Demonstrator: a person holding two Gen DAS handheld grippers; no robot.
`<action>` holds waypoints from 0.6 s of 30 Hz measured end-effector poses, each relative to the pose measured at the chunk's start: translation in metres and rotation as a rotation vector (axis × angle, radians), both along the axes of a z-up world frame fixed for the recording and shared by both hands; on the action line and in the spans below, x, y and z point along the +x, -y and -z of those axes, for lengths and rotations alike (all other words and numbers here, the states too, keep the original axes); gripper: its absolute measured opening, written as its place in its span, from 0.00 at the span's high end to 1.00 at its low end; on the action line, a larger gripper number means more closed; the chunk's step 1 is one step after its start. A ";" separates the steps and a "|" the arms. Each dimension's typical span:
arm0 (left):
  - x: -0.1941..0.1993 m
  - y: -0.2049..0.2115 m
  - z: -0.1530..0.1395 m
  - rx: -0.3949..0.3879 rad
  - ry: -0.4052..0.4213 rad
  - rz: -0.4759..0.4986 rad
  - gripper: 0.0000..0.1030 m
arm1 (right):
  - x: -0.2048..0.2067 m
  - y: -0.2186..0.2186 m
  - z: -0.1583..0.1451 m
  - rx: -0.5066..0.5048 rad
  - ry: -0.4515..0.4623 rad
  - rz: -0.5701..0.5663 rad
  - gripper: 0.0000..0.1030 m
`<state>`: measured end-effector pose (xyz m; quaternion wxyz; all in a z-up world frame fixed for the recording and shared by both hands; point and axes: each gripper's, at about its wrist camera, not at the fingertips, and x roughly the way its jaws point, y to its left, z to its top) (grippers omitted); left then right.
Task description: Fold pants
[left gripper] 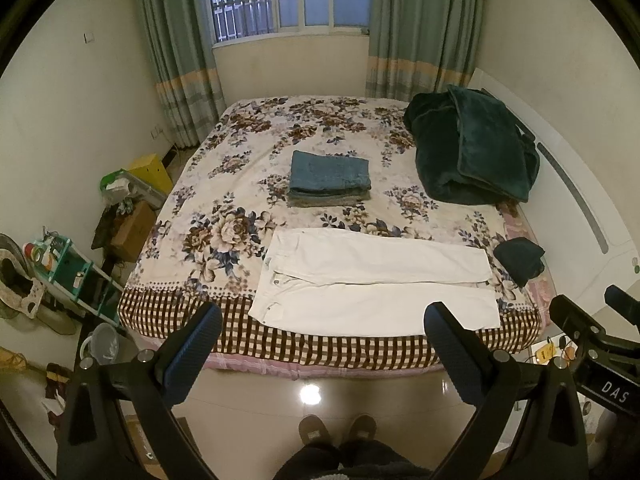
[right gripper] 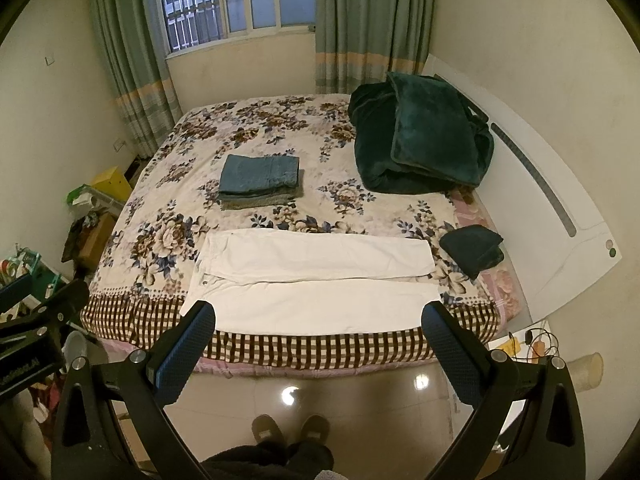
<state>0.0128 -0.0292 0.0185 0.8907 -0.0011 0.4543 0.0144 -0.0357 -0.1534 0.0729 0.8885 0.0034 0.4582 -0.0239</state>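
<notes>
Pants (left gripper: 372,280) lie flat; both grippers hover wide apart above floor.

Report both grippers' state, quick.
Left gripper: open, holding nothing, short of the white pants.
Right gripper: open, holding nothing.

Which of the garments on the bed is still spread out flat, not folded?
The white pants, lying full length along the bed's near edge, legs side by side. The blue-grey stack mid-bed and the small dark piece at the right are folded; the green blanket is bundled.
</notes>
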 end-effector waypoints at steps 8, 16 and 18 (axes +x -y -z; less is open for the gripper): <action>0.034 0.015 0.018 0.017 0.017 -0.060 0.00 | 0.042 0.034 0.023 0.036 -0.018 0.046 0.00; 0.108 0.023 0.059 0.067 0.009 -0.147 0.00 | 0.138 0.083 0.058 -0.006 0.002 0.095 0.00; 0.134 0.026 0.075 0.085 0.003 -0.161 0.00 | 0.170 0.098 0.076 -0.009 -0.015 0.126 0.00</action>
